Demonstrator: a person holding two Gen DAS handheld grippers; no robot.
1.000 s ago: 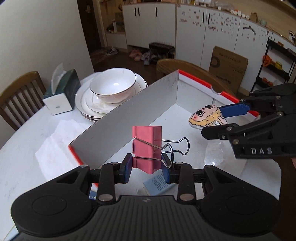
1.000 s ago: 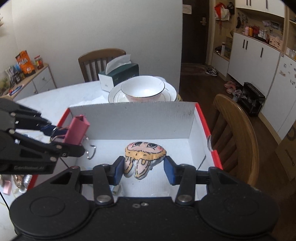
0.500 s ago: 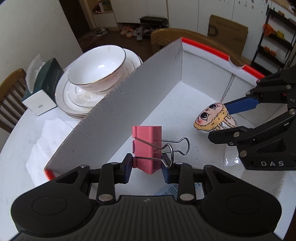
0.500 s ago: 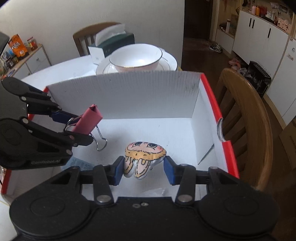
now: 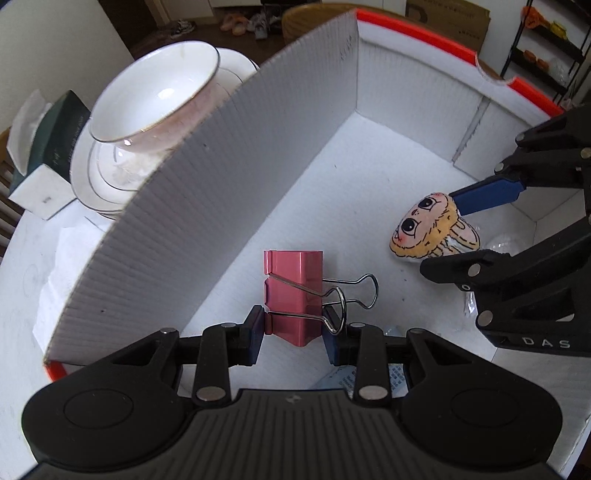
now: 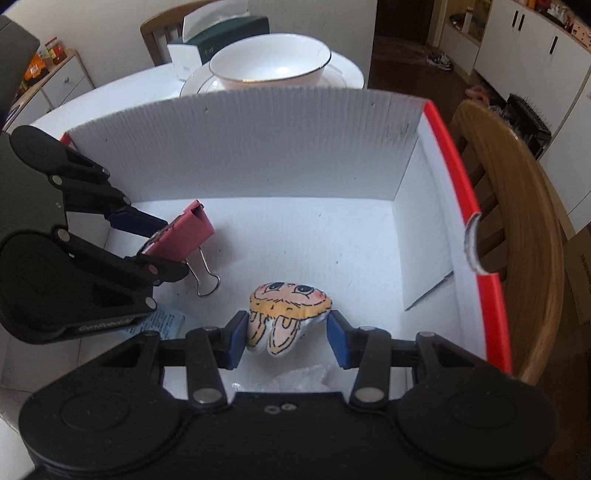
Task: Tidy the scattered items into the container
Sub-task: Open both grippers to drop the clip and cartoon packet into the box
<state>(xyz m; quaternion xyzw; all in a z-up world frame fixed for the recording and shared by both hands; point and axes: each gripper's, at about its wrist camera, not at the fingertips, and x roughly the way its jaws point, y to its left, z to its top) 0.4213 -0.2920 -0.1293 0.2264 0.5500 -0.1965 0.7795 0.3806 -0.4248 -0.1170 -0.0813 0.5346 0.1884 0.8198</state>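
A white cardboard box with a red rim (image 5: 413, 29) (image 6: 480, 258) lies open below both grippers. My left gripper (image 5: 293, 332) (image 6: 162, 243) is shut on a pink binder clip (image 5: 293, 291) (image 6: 181, 236), held low inside the box near its left wall, wire handles hanging free. My right gripper (image 6: 288, 338) (image 5: 454, 236) is shut on a small soft toy with a cartoon face and blond hair (image 6: 288, 317) (image 5: 432, 229), held just above the box floor. A blue-printed packet (image 6: 162, 321) (image 5: 373, 376) and a clear wrapper (image 6: 299, 376) lie on the box floor.
Behind the box's far wall stands a white bowl on stacked plates (image 6: 273, 66) (image 5: 151, 96), with a tissue box (image 6: 218, 33) (image 5: 44, 155) beyond. A wooden chair (image 6: 517, 206) stands by the red side. A white napkin (image 5: 66, 266) lies on the table.
Both grippers have sunk into the box and tilted downward, each still holding its item. The clip and the toy are now close to the box floor.
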